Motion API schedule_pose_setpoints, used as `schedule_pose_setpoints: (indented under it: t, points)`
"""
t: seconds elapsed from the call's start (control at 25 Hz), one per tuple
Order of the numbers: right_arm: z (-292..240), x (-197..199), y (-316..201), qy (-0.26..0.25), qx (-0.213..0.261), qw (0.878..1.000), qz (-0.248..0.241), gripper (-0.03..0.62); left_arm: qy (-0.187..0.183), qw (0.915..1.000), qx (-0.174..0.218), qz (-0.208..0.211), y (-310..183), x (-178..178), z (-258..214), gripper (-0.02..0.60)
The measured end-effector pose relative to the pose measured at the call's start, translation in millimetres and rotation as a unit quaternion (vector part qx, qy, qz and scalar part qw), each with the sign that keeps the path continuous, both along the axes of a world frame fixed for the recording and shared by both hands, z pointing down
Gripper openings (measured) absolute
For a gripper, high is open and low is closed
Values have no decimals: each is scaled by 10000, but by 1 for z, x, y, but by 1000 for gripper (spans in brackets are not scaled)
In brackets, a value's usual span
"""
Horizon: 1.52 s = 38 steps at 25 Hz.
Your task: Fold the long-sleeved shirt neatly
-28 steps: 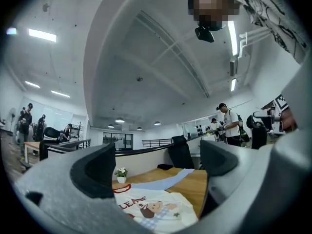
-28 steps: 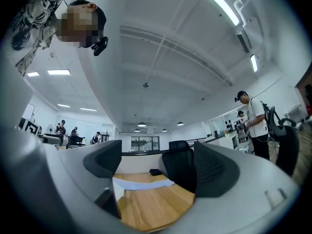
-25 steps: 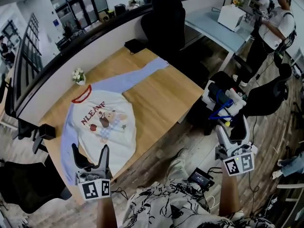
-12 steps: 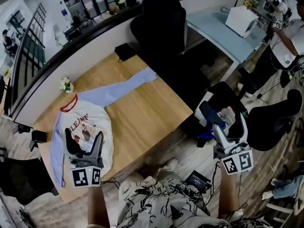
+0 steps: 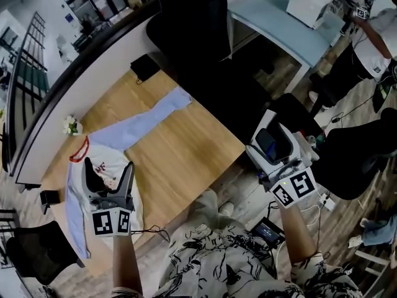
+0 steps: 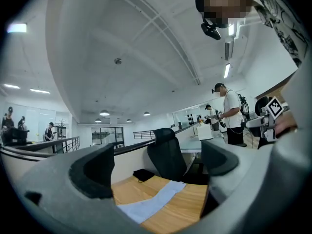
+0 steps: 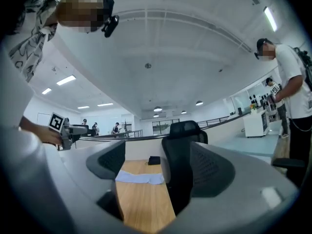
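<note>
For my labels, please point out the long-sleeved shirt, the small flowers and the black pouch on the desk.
long-sleeved shirt (image 5: 152, 117): head view, on its stretched blue sleeve.
flowers (image 5: 70, 126): head view, on the white blossoms.
black pouch (image 5: 144, 68): head view, on its middle.

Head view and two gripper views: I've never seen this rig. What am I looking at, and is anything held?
No robot arm: a person holds a two-jaw gripper in each hand. The head view looks down from a camera on the person's head; each gripper view looks along that gripper's jaws. On the light wooden table lies a white long-sleeved shirt with pale blue sleeves and red collar, one sleeve stretched out. A pot of white flowers and a flat black object sit near its far edge. The left gripper is open over the shirt, holding nothing. The right gripper is beside the table, open; its jaws have just been closing slightly, nothing between them.
</note>
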State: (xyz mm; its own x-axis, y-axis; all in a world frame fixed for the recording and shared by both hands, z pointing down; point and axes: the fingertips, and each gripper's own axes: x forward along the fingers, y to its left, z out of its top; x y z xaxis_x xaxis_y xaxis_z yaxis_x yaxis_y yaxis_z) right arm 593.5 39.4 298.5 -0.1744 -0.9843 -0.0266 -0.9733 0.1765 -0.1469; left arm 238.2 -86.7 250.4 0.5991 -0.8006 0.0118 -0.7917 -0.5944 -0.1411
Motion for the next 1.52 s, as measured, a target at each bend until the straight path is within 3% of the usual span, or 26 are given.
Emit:
schedule_pose_setpoints:
  t: [0.2, 0.36, 0.52, 0.72, 0.96, 1.24, 1.32, 1.4, 1.52]
  points:
    - [34, -24, -79, 108, -642, 9966, -503, 400, -48, 9999, 24, 97, -53, 23, 7, 546]
    - [81, -51, -171, 236, -1167, 9890, -878, 374, -114, 9998, 57, 152, -101, 35, 19, 546]
    - [143, -82, -256, 289, -1787, 9759, -1216, 360, -310, 9992, -164, 183, -136, 41, 56, 546]
    - [221, -102, -338, 528, -2556, 9565, -1303, 356, -378, 9977, -538, 135, -191, 43, 114, 548]
    - [304, -112, -385, 777, -3551, 9198, -1477, 290, -319, 9952, -920, 126, -234, 50, 166, 552]
    - [345, -110, -398, 952, -4288, 8864, -1465, 165, -299, 9931, -1115, 210, -245, 57, 198, 558]
    - [352, -110, -395, 1074, -4421, 8788, -1441, 103, -303, 9926, -1152, 234, -246, 59, 204, 558]
    - [352, -109, -394, 1163, -4383, 8801, -1408, 54, -334, 9919, -1190, 289, -246, 62, 210, 560]
    - [325, -111, -391, 1224, -3879, 9026, -1408, 34, -452, 9898, -1259, 492, -249, 70, 218, 560]
